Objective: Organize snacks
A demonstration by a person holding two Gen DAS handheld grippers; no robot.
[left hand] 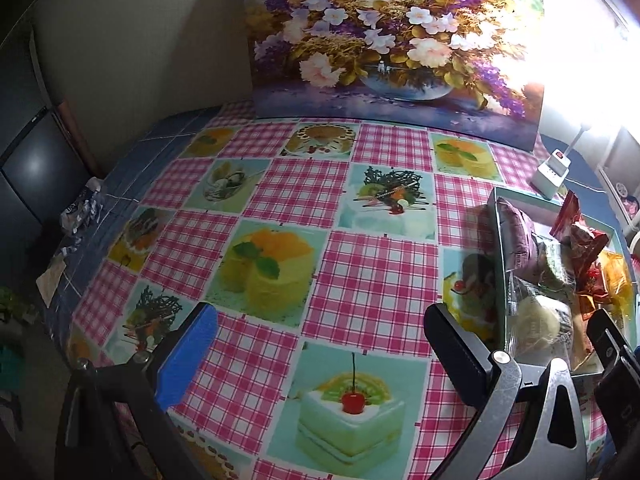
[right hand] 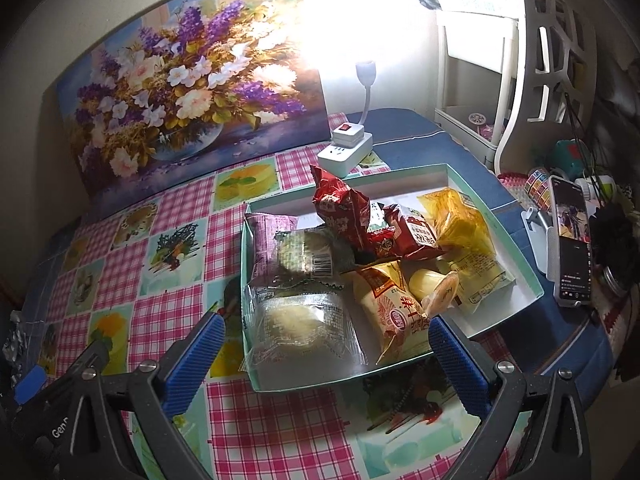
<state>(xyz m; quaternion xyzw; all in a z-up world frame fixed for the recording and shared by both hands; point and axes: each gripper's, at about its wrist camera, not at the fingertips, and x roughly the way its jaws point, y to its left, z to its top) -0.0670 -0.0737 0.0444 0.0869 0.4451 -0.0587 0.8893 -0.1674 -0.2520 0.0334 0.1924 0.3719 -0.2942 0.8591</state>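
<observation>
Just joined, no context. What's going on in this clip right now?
A person holds two handheld grippers over a table with a checked cake-print cloth. All the snacks in view sit in a shallow teal box: red packets, yellow ones, clear-wrapped pastries. The right gripper is open at the box's near edge, holding nothing. The left gripper is open over bare cloth beside the box, also empty.

Black grippers (right hand: 324, 340), blue ribbed pads (right hand: 460, 364), seemingly silver screws
</observation>
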